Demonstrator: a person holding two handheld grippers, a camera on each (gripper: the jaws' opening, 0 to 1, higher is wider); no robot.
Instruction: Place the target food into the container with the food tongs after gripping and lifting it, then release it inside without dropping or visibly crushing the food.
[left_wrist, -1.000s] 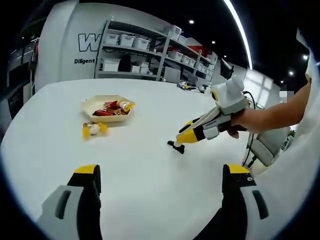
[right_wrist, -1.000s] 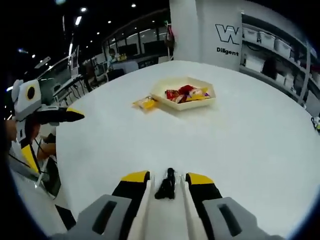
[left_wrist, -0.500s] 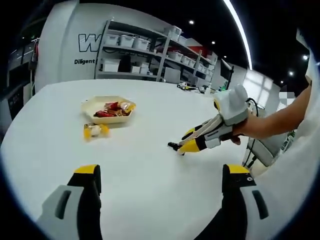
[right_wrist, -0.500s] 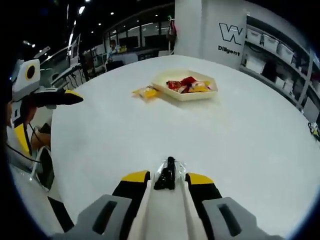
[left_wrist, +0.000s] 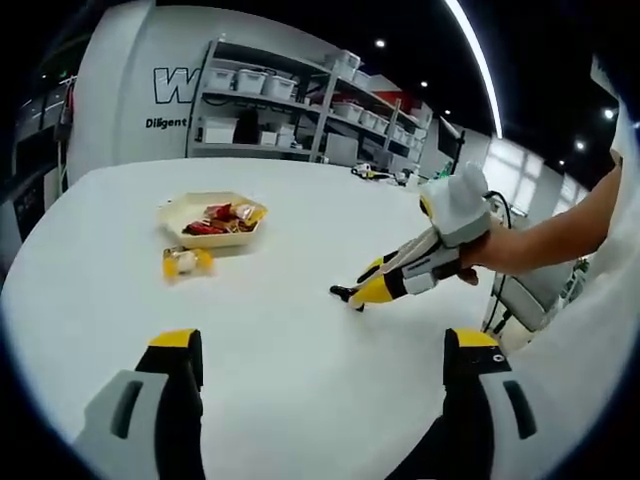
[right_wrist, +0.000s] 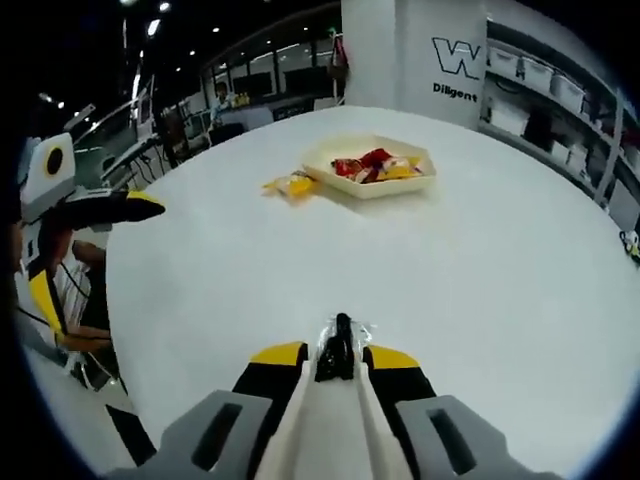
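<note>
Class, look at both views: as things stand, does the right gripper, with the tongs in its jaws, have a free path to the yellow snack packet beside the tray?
Probably yes. Bare white table lies between the right gripper, shut on the tongs, and the yellow snack packet beside the tray.

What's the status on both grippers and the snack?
Right gripper shut on small dark clear-wrapped snack at the table. Left gripper open, idle. Beige hexagonal tray ahead, path unobstructed; yellow packet beside it.

Lab: bin-stocked shelving (left_wrist: 290, 110), logo wall (right_wrist: 455, 60)
</note>
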